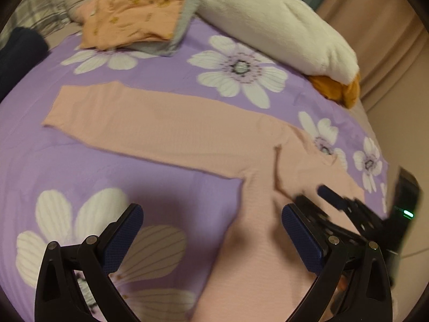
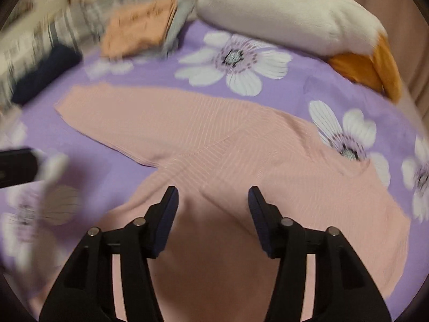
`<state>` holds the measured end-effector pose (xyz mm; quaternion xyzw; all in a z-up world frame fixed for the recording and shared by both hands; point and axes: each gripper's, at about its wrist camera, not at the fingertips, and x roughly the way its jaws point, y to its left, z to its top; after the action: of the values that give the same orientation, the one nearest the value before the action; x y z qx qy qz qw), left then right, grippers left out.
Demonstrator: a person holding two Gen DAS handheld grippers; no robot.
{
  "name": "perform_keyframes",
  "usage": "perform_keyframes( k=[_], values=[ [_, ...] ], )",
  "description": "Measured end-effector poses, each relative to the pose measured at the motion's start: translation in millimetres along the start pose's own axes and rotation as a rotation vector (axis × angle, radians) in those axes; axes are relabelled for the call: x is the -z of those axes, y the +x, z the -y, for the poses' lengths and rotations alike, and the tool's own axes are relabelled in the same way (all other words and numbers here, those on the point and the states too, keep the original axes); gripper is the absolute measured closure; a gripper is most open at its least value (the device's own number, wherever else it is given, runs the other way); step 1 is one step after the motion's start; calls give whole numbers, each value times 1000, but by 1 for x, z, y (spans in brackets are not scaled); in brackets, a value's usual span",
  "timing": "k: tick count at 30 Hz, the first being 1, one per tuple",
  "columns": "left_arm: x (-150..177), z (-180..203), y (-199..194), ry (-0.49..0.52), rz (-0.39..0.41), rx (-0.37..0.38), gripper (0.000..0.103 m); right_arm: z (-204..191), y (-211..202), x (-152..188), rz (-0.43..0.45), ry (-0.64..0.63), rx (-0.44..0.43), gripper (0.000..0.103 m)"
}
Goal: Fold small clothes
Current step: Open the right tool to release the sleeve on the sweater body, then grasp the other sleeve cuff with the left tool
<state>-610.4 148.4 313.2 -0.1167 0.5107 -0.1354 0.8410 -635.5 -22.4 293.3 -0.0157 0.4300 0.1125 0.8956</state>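
Left wrist view: left gripper (image 1: 211, 236) spread wide, nothing between the pads, hovering over the purple floral bedsheet (image 1: 171, 80) at the near edge of the pink long-sleeved top (image 1: 166, 131). The top lies flat on the sheet; one sleeve runs long and straight away to the upper left, its cuff far from the gripper. The body of the top sits under and just right of the jaws. The right gripper (image 1: 308, 201) shows at the lower right, over the top's body, nearer the neckline than the left one is.

Right wrist view: right gripper (image 2: 213, 201) jaws parted, empty, pointing down at the top (image 2: 241, 161) just below the shoulder seam. Sleeve axis again runs to the upper left. Fabric is finely ribbed, pale pink, mostly smooth.

Judgement: the outstretched sleeve is the likely next fold; the left hand is nearer its cuff end.

Background: folded orange and grey clothes (image 1: 134, 18), white plush pillow (image 1: 281, 26).
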Motion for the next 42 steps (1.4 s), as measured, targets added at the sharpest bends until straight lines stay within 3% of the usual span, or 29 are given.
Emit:
perform_keyframes(
  k=[2, 6, 8, 13, 19, 24, 28, 34, 39, 42],
  values=[
    [-8, 8, 7, 16, -3, 52, 1, 29, -29, 10, 49, 104, -56, 42],
    [-18, 32, 22, 57, -17, 159, 1, 86, -56, 36, 91, 284, -55, 43],
    [-21, 47, 36, 64, -42, 229, 1, 115, -65, 53, 100, 365, -20, 61],
    [-29, 92, 84, 70, -93, 354, 1, 164, -72, 93, 118, 520, -16, 75],
    [-27, 113, 124, 96, -112, 403, 1, 197, -72, 120, 152, 629, -52, 75],
    [-24, 107, 154, 72, -148, 330, 1, 214, -66, 139, 135, 678, -46, 75],
    [-27, 98, 145, 58, -132, 359, 1, 218, -67, 146, 130, 688, -44, 73],
    [-34, 34, 94, -24, -54, 375, 1, 201, -82, 141, 157, 649, -55, 72],
    [-36, -49, 54, -119, 37, 273, 1, 179, -94, 135, 176, 604, -88, 70],
    [-37, -110, 36, -254, 83, 254, 1, 164, -99, 132, 177, 571, -91, 69]
  ],
)
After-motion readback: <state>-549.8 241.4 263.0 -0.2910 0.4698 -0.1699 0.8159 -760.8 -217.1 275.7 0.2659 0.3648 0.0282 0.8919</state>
